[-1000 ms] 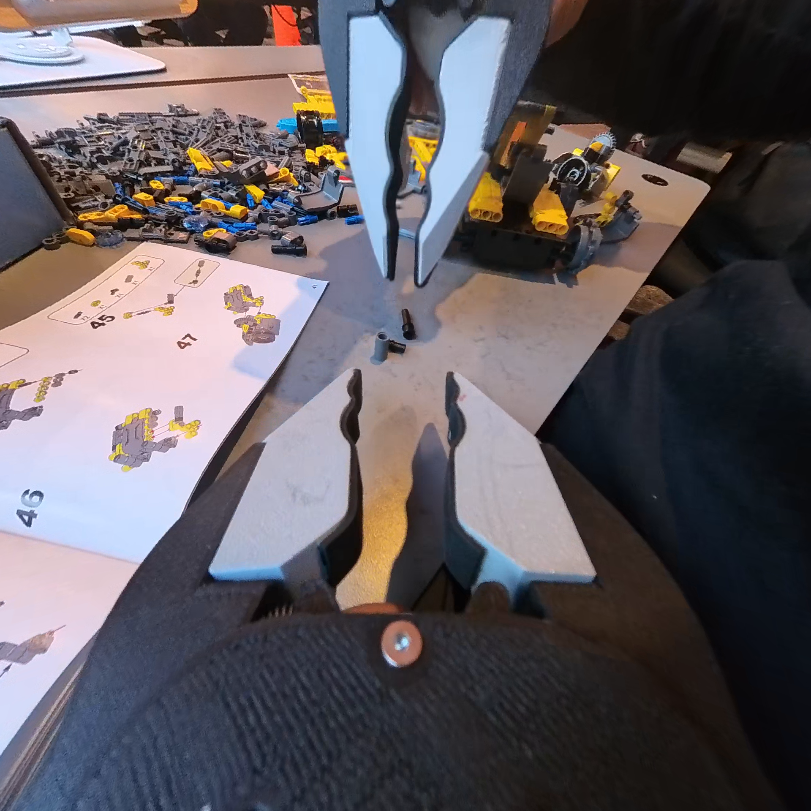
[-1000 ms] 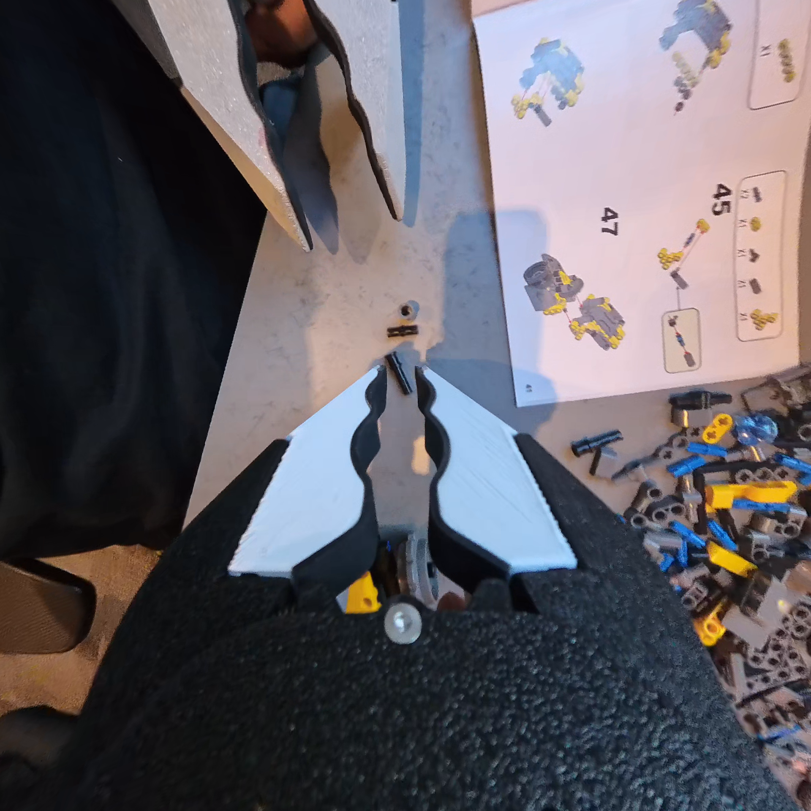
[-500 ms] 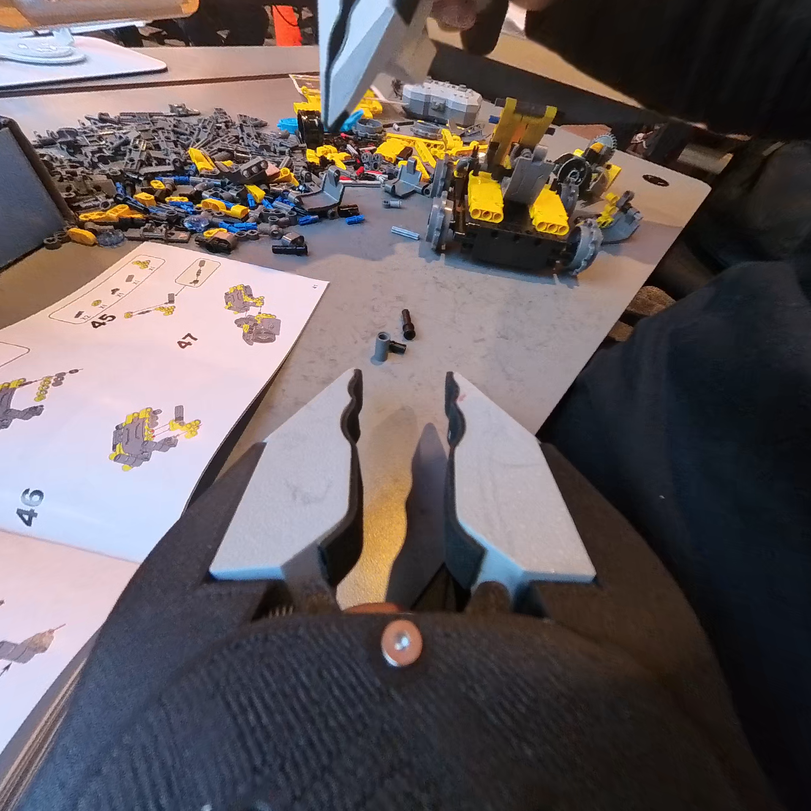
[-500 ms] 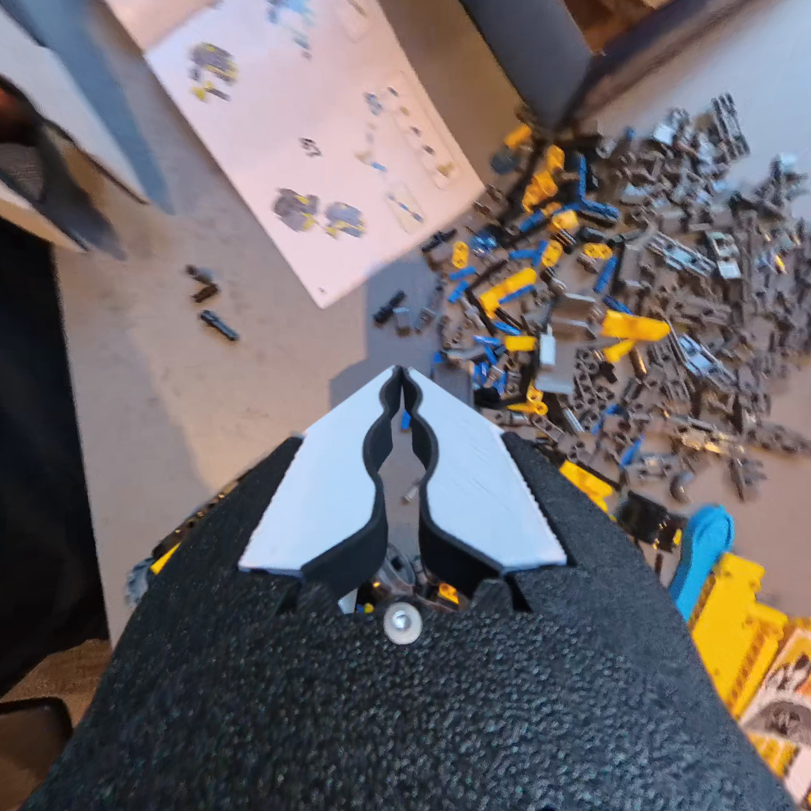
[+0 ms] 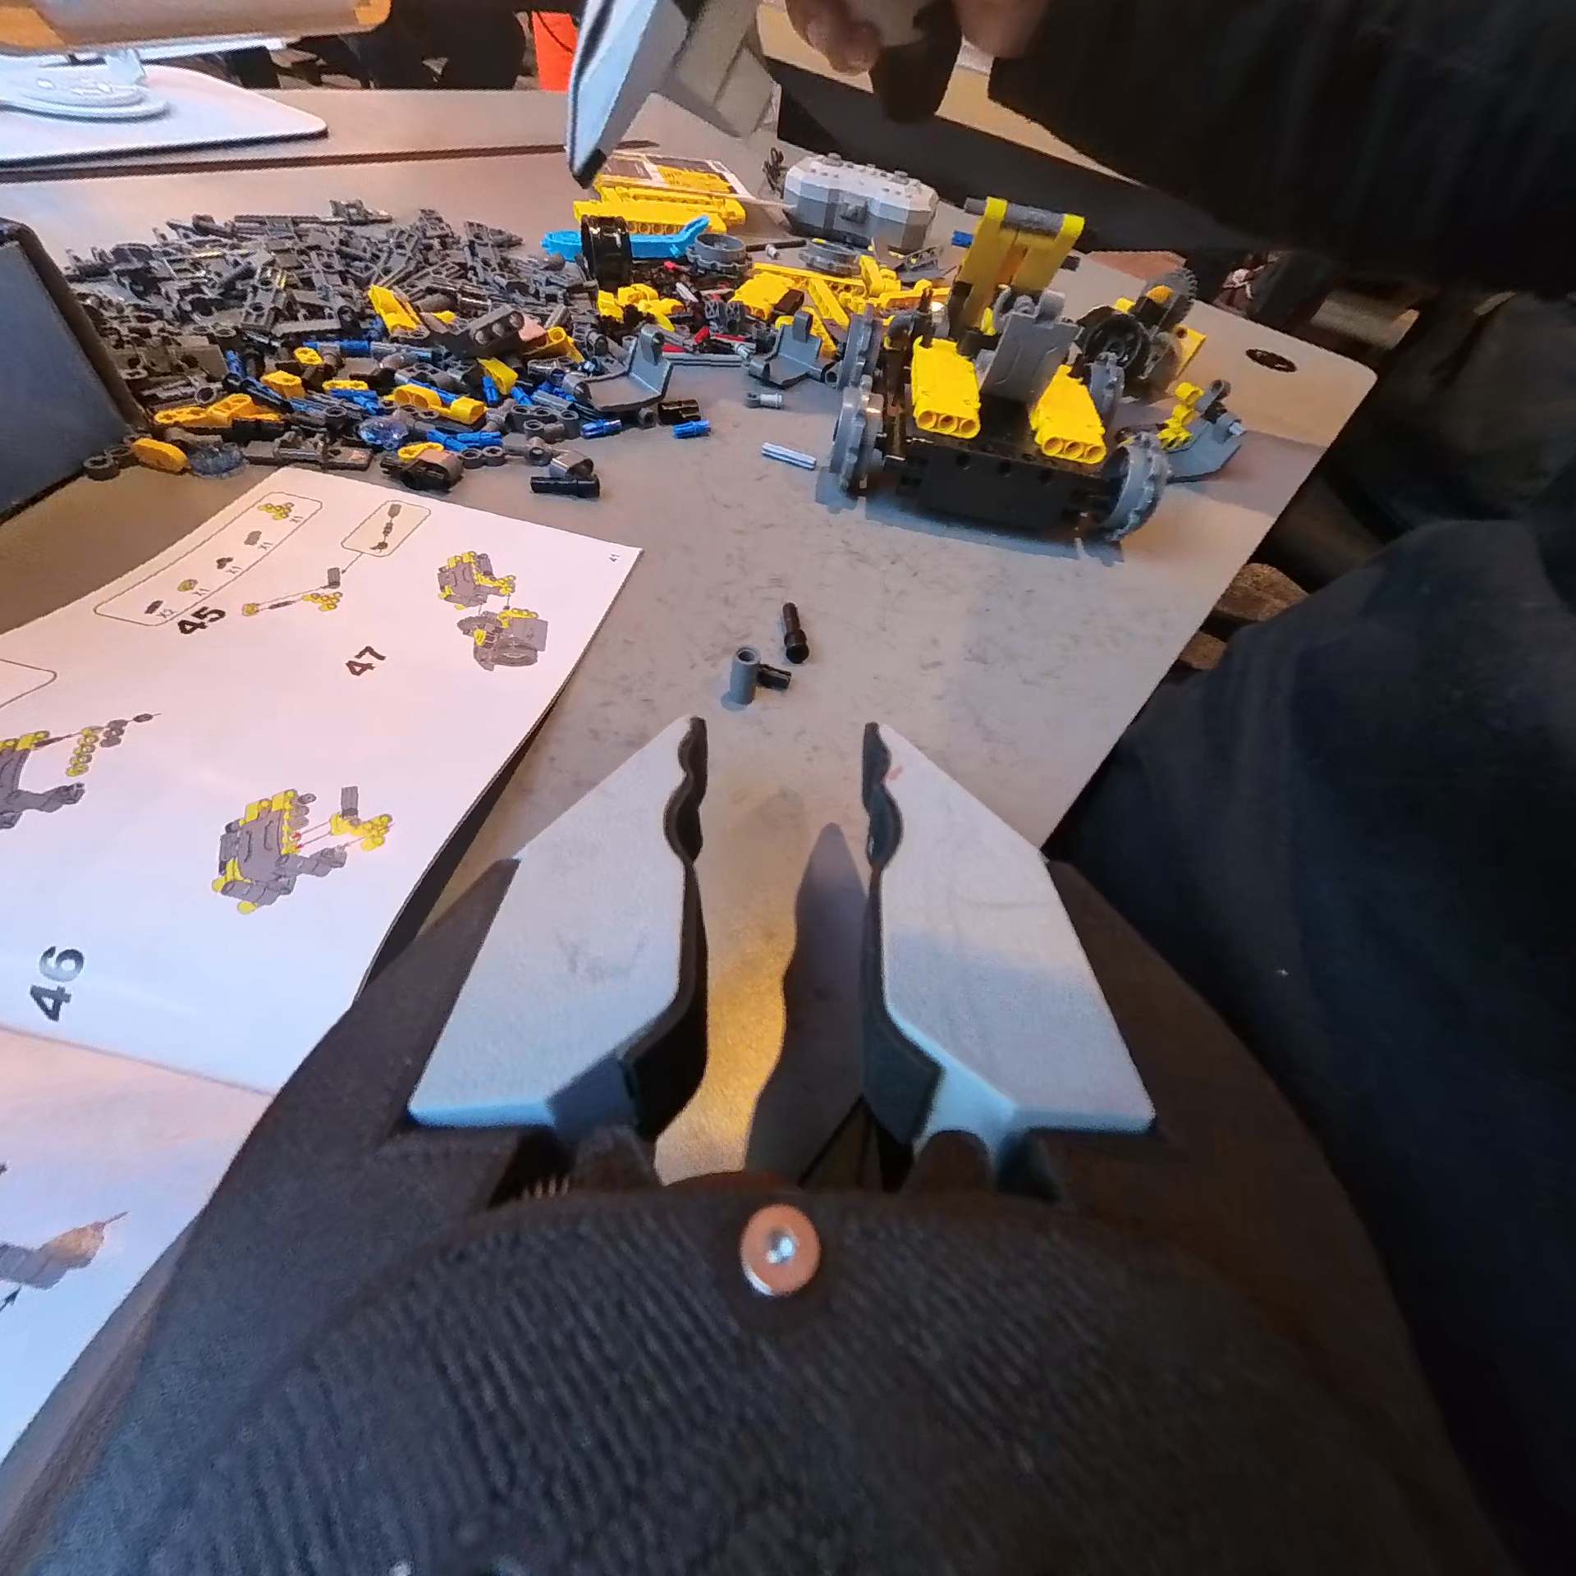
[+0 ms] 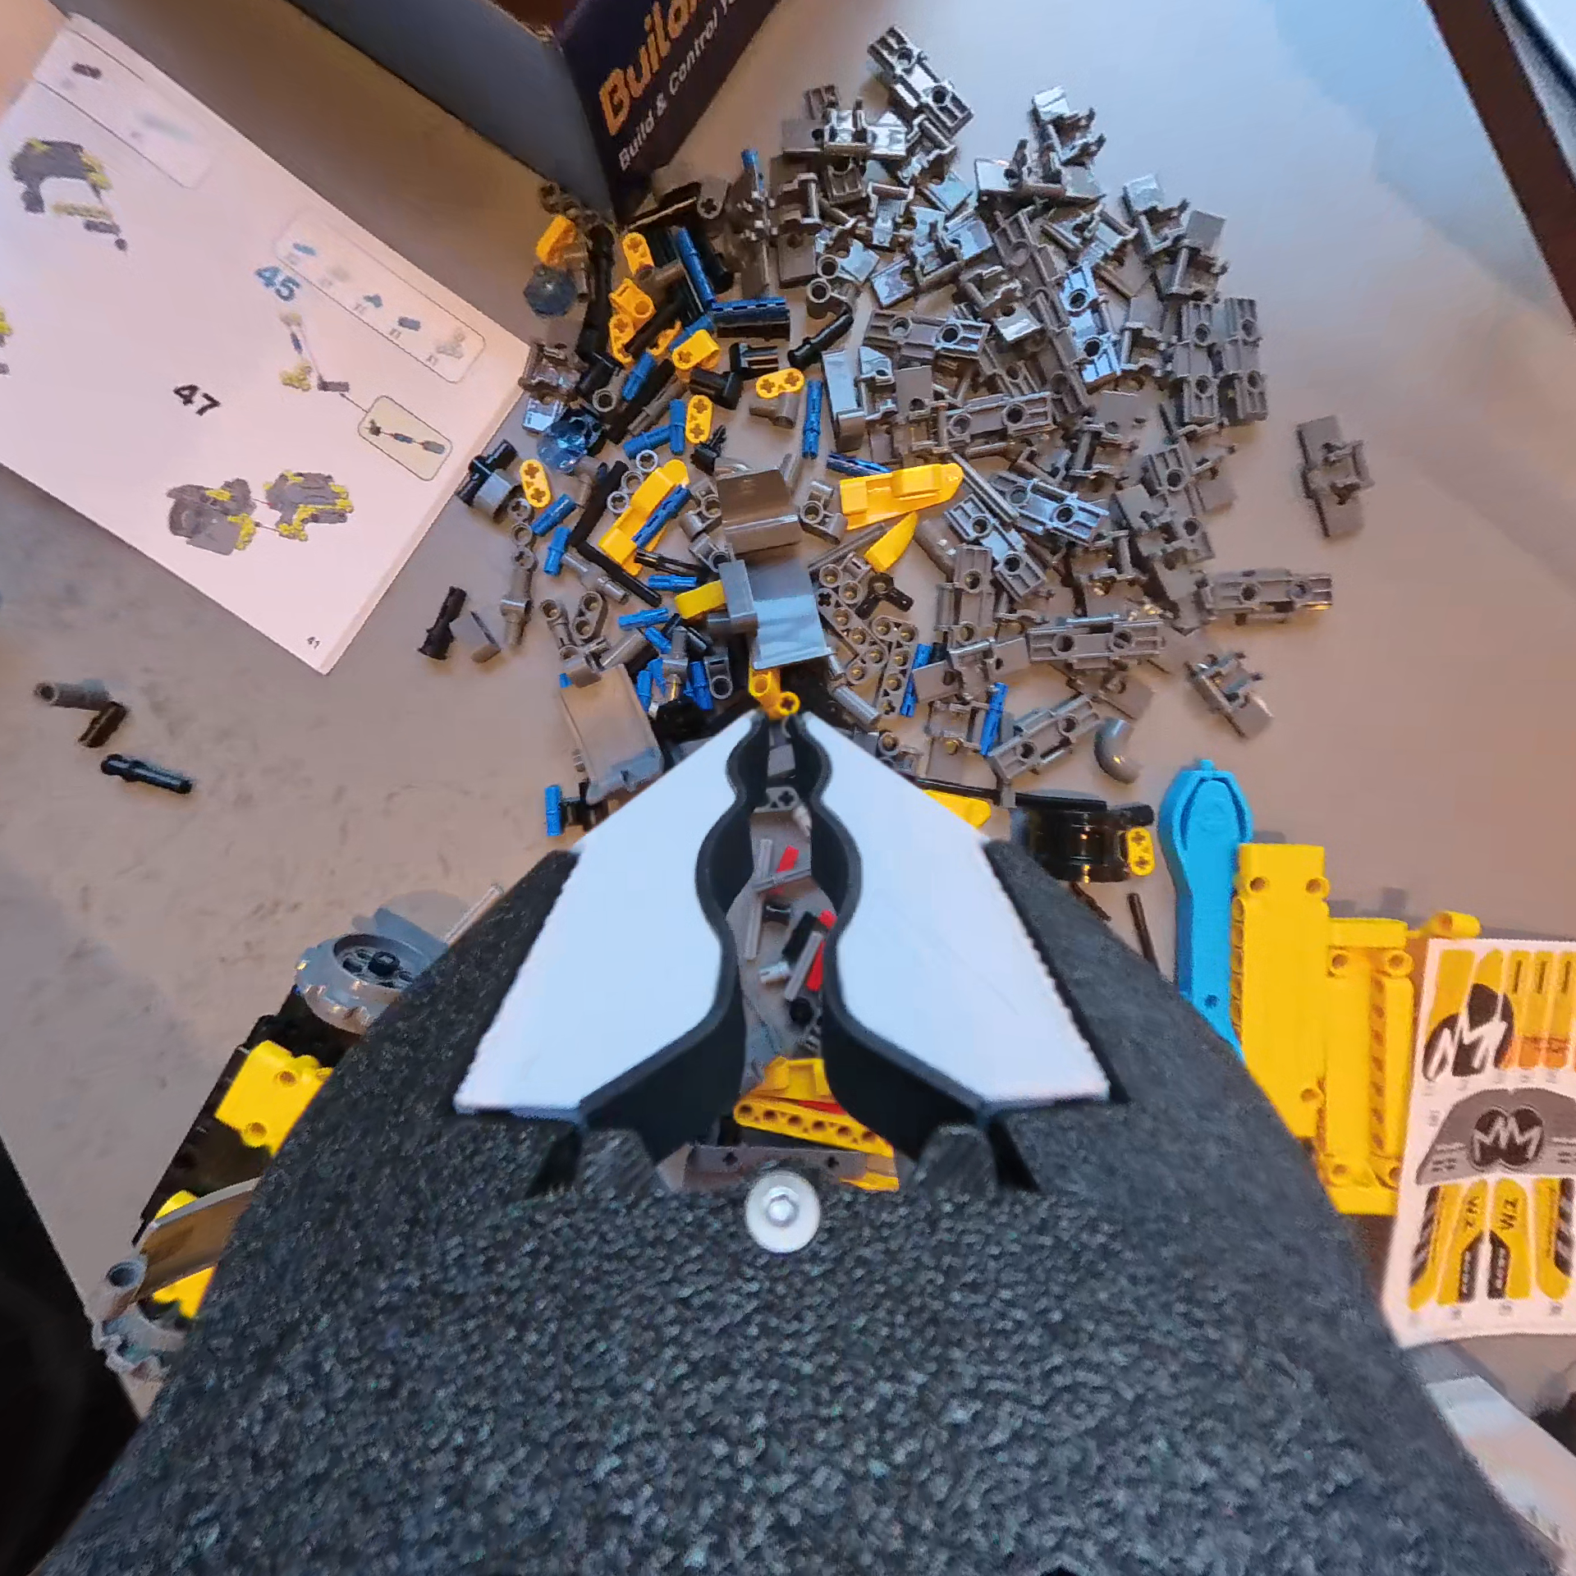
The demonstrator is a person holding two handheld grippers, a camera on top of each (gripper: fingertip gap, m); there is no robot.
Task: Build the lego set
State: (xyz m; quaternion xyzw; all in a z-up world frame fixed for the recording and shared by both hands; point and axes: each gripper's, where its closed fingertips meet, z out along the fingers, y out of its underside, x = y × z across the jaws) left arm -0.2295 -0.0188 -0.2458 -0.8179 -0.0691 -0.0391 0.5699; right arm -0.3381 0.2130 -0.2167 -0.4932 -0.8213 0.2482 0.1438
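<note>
The left claw (image 5: 780,738), fingers apart and empty, hovers low just short of three loose pins (image 5: 767,657) on the worktop (image 5: 938,597), while the right claw (image 6: 774,725), nearly together and seemingly empty, hangs over the brick pile (image 6: 938,478), where any dip could scatter pieces.

Right gripper (image 6: 774,725): moved from black pin (image 6: 145,772) to above parts pile (image 6: 981,478); jaws closed from a gap to nearly touching, empty.
</note>
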